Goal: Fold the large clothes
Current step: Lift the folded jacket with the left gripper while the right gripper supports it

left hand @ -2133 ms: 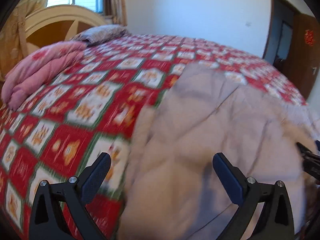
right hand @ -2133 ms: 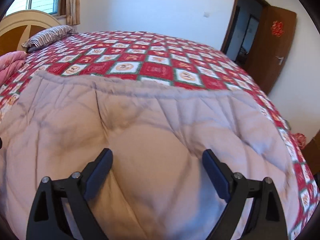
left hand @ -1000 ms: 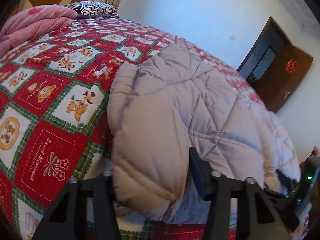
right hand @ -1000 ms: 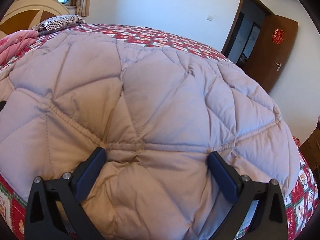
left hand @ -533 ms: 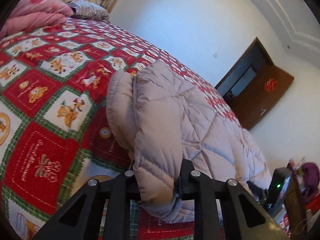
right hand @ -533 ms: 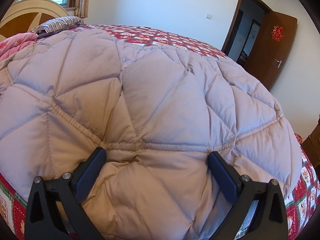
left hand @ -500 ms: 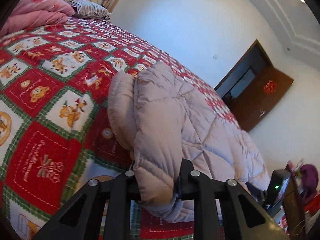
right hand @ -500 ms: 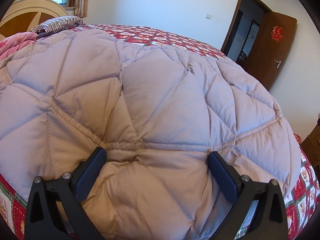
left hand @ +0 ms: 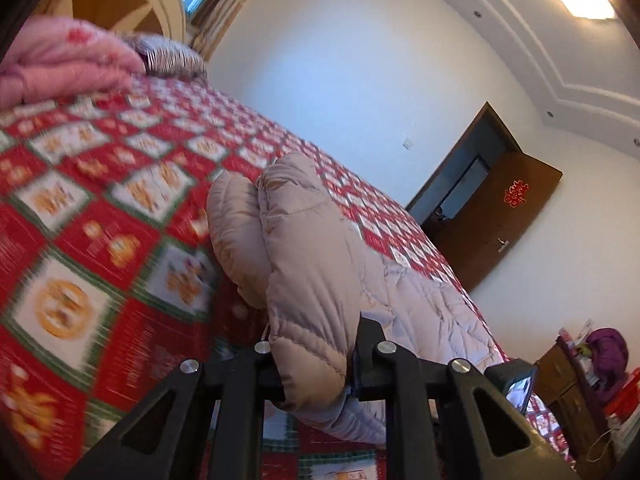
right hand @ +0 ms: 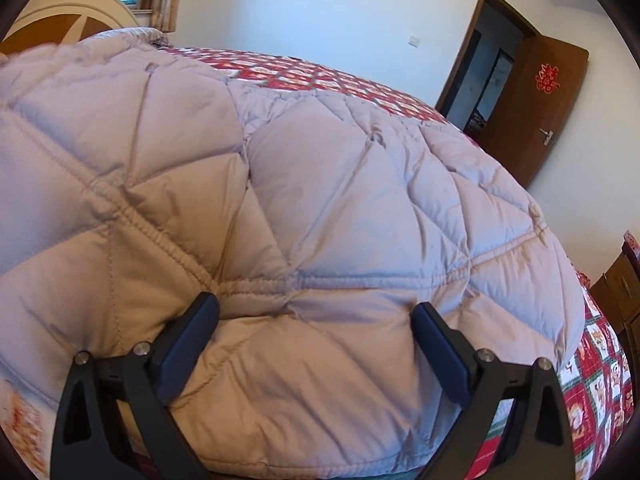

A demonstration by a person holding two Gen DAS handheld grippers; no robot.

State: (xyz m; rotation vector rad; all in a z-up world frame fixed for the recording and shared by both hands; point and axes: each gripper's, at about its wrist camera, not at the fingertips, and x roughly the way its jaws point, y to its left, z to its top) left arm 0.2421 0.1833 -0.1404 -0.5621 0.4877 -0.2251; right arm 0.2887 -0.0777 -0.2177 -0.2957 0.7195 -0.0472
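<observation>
A pale beige-lilac quilted down coat [left hand: 304, 248] lies on a bed with a red, green and white checked bedspread [left hand: 100, 216]. In the left wrist view my left gripper [left hand: 316, 354] is shut on a thick fold at the coat's near edge, which is raised off the bed. In the right wrist view the coat [right hand: 320, 184] fills most of the frame. My right gripper [right hand: 314, 322] is open, its fingers wide apart and pressed against the coat's near edge.
A folded pink blanket [left hand: 60, 60] and a striped pillow [left hand: 172, 56] lie by the headboard [right hand: 60, 20]. A brown door [right hand: 548, 100] stands open at the far right. A wooden cabinet [left hand: 576, 396] with a purple item stands beside the bed.
My left gripper has closed on the coat's edge and lifted it, tilting upward. My right gripper has stayed open against the coat, and the coat has bulged up toward it.
</observation>
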